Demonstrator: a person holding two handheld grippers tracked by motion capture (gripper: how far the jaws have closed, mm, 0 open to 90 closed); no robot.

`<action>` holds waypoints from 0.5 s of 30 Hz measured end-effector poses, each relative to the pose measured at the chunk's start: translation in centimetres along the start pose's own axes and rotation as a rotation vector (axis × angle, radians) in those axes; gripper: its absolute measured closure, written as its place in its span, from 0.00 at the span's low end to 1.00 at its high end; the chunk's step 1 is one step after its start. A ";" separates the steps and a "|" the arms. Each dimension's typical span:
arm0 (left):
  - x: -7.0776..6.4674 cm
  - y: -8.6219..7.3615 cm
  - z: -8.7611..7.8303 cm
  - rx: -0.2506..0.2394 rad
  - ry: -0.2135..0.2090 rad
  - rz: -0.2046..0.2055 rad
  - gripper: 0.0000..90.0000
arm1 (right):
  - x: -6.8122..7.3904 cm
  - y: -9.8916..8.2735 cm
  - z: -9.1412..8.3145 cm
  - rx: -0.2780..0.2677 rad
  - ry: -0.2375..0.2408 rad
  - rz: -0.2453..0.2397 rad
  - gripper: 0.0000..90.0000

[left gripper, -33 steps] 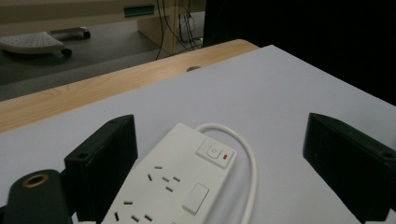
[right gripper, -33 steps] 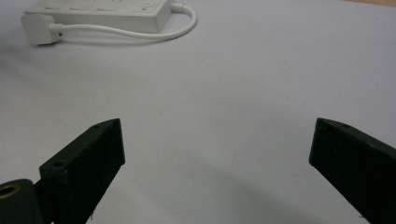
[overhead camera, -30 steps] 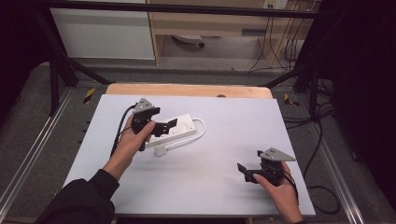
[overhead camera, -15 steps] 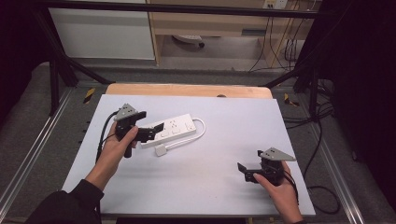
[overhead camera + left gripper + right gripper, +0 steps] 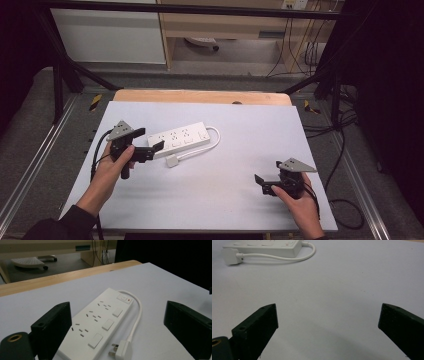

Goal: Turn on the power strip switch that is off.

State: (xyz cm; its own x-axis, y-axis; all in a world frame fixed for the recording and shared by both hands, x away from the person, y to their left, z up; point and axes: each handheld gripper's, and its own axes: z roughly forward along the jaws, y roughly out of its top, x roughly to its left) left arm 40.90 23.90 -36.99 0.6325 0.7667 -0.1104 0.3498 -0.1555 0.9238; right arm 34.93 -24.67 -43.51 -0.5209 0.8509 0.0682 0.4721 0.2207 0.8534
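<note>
Your left gripper (image 5: 150,149) sits with its jaws spread wide at the near end of the white power strip (image 5: 180,140), which lies flat on the table (image 5: 240,200) with its plug (image 5: 172,161) just beside it. Square the jaws across the strip's width before closing, keeping clear of the cord (image 5: 137,320). Your right gripper (image 5: 264,184), jaws also wide apart, rests well away near the table's front edge.

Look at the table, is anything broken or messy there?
Nothing looks broken or spilled. The white power strip lies flat, a bit slanted on the table, its cord looped round to the loose plug beside it. The left tongs are open by its end.
</note>
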 end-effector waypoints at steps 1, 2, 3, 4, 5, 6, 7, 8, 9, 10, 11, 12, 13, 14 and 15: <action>0.1 -0.4 -0.4 -0.003 -0.003 -0.005 0.09 | 0.0 0.0 0.0 0.000 0.000 0.001 0.03; 0.1 -0.4 -0.4 -0.003 -0.003 -0.005 0.09 | 0.0 0.0 0.0 -0.002 0.000 0.003 0.03; 0.2 -0.8 -0.8 -0.004 -0.002 -0.008 0.09 | 0.0 0.0 0.0 -0.001 0.000 0.003 0.03; 0.3 -1.1 -1.1 0.000 0.000 -0.009 0.09 | 0.0 0.0 0.0 -0.003 0.000 0.001 0.03; 0.4 -1.3 -1.3 -0.004 0.008 -0.012 0.09 | -0.1 0.0 0.0 -0.003 0.000 -0.001 0.03; 0.4 -1.3 -1.3 -0.004 0.008 -0.012 0.09 | -0.1 0.0 0.0 -0.003 0.000 0.001 0.03; 0.6 -1.9 -1.8 -0.003 0.013 -0.021 0.09 | -0.1 0.0 0.0 -0.002 0.000 0.000 0.03; 0.6 -1.9 -1.8 -0.003 0.013 -0.021 0.09 | -0.1 0.0 0.0 -0.002 0.000 0.000 0.03; 0.7 -2.4 -2.3 -0.006 0.016 -0.033 0.09 | -0.1 0.0 0.0 -0.003 -0.001 -0.001 0.03; 0.7 -2.4 -2.3 -0.006 0.016 -0.033 0.09 | -0.1 0.0 0.0 -0.003 -0.001 -0.001 0.03; 0.8 -3.0 -2.8 -0.006 0.021 -0.038 0.09 | -0.1 0.0 0.0 -0.002 0.000 -0.002 0.03; 0.8 -3.0 -2.8 -0.006 0.021 -0.038 0.09 | -0.1 0.0 0.0 -0.002 0.000 -0.002 0.03; 0.8 -3.3 -3.0 -0.005 0.017 -0.044 0.09 | -0.1 0.0 0.0 -0.002 -0.001 -0.002 0.03; 0.9 -3.8 -3.5 0.000 0.017 -0.044 0.09 | -0.1 0.0 0.0 -0.002 0.000 -0.001 0.03; 0.9 -4.1 -3.7 0.003 0.022 -0.040 0.09 | -0.1 0.0 0.0 -0.002 0.000 0.000 0.03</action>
State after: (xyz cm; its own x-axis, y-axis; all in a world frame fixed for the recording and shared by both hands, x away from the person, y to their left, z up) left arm 37.46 27.59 -39.56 0.6028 0.7857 -0.1389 0.3761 -0.1263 0.9179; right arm 34.97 -24.73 -43.52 -0.5206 0.8511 0.0681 0.4709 0.2196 0.8544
